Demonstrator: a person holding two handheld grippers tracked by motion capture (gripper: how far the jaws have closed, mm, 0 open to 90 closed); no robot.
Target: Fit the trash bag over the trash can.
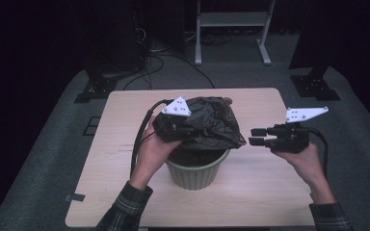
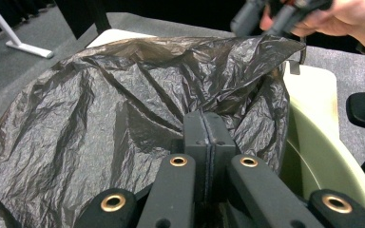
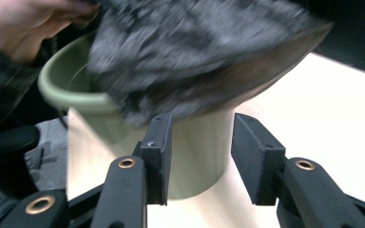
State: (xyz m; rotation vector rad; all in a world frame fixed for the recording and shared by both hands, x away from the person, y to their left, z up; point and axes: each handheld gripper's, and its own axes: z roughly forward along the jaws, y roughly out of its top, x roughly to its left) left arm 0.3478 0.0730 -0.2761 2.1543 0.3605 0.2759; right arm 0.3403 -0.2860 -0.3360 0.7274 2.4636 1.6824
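Black bag sits bunched over the green bin, mid-table. Left gripper jaws clamped on its left edge; right gripper jaws apart, just right of it. Thin, light, limp, probably slippery film: pinch the free rim.

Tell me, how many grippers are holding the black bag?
1. The left gripper has its fingers shut on the black bag above the green bin. The right gripper is open beside the bag, to its right, holding nothing.
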